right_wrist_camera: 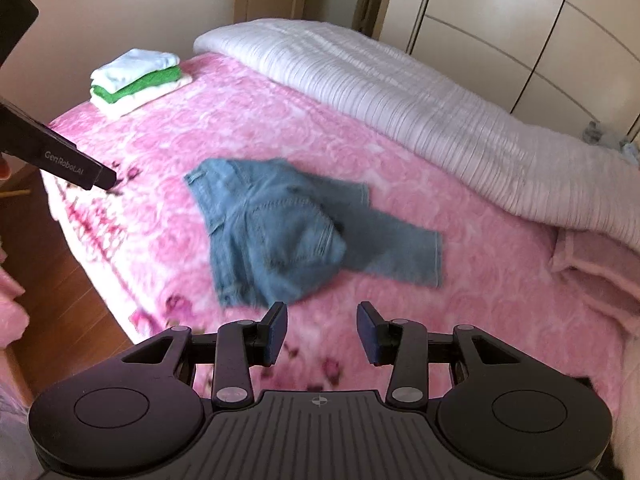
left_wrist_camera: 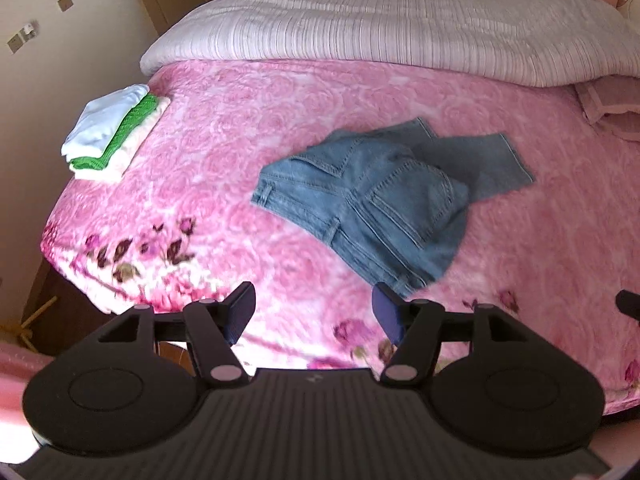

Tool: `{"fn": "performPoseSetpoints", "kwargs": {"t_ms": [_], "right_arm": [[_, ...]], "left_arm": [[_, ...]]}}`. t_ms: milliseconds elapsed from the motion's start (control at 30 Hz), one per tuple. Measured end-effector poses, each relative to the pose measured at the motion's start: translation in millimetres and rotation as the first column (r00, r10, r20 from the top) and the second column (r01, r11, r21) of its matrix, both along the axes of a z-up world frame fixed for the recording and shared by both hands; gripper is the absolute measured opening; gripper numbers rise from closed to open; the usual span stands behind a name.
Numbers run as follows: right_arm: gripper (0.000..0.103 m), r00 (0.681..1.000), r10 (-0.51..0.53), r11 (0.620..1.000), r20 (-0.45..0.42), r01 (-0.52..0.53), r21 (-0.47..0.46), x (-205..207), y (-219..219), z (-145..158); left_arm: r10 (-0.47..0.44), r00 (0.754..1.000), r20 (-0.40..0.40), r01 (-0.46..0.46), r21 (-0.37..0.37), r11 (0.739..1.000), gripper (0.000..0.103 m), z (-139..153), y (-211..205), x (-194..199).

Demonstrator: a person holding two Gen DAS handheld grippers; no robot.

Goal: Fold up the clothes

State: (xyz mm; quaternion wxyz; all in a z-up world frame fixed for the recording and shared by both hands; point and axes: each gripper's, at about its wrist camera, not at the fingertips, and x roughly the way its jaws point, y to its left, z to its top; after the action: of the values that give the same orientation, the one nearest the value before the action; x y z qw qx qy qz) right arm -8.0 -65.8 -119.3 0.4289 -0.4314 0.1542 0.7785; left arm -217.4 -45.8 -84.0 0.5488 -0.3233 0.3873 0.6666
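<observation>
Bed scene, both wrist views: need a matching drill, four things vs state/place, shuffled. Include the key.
Column 1:
1. denim shorts
2. folded stack
3. striped quilt
4. left claw

Column 2:
A. bunched along the far side of the bed
B. open, holding nothing
C. crumpled, mid-bed on the pink blanket
D. neat, at the bed's left corner

Pairs: 1-C, 2-D, 3-A, 4-B
</observation>
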Motion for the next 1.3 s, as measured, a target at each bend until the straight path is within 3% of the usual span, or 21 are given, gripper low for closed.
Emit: {"fn": "performPoseSetpoints", "kwargs": {"t_ms": [267,600,967,1300], "right_arm": [[0.042,0.999,0.047,0.999,-0.023,-0.047,-0.006,11.4,-25.5,3.4],[0.042,0.996,0.081,0.997,-0.024,-0.080,0.021,-12.8,-21.3,7.6],[0.042,1.000,-0.001,1.000,-0.028,0.001,0.006,-79.9,32.6,5.5],[0.042,0.980,-0.196,0.980,-0.023,0.195,-0.035,-133.4,83.3,-1.1]], "left_arm": [[0.024,1.000,-0.008,-0.024,0.014,1.000,0.061,3.8,-36.4,15.6],[0.040,0.999,0.009,-0.040,0.026,0.999,0.061,2.4,-40.0,-10.0],[-0.038,0.999,0.004,0.038,0.009,0.999,0.061,-3.3,25.6,-81.4],[-0.188,0.982,-0.001,0.188,-0.019,0.982,0.061,-12.3,102.7,-135.7]]}}
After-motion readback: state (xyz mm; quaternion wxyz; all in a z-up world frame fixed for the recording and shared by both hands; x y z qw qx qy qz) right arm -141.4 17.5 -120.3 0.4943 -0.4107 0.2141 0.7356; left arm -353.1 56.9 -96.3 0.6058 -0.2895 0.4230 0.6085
